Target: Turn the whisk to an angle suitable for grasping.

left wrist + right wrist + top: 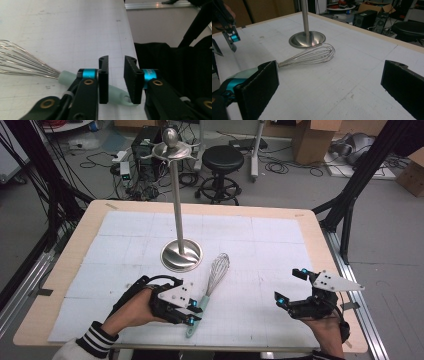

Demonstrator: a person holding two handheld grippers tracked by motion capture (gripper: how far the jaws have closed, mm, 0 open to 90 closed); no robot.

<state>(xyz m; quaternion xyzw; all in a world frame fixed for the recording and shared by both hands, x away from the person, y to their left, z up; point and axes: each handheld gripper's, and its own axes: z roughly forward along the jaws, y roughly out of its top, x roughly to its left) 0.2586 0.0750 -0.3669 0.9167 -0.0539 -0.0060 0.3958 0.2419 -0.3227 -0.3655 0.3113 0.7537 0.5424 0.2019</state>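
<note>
Whisk on white mat (cluttered room)

A whisk lies on the table, just before the stand.

high view: overhead, facing forward | gripper views: low, near table | shared: whisk
</note>
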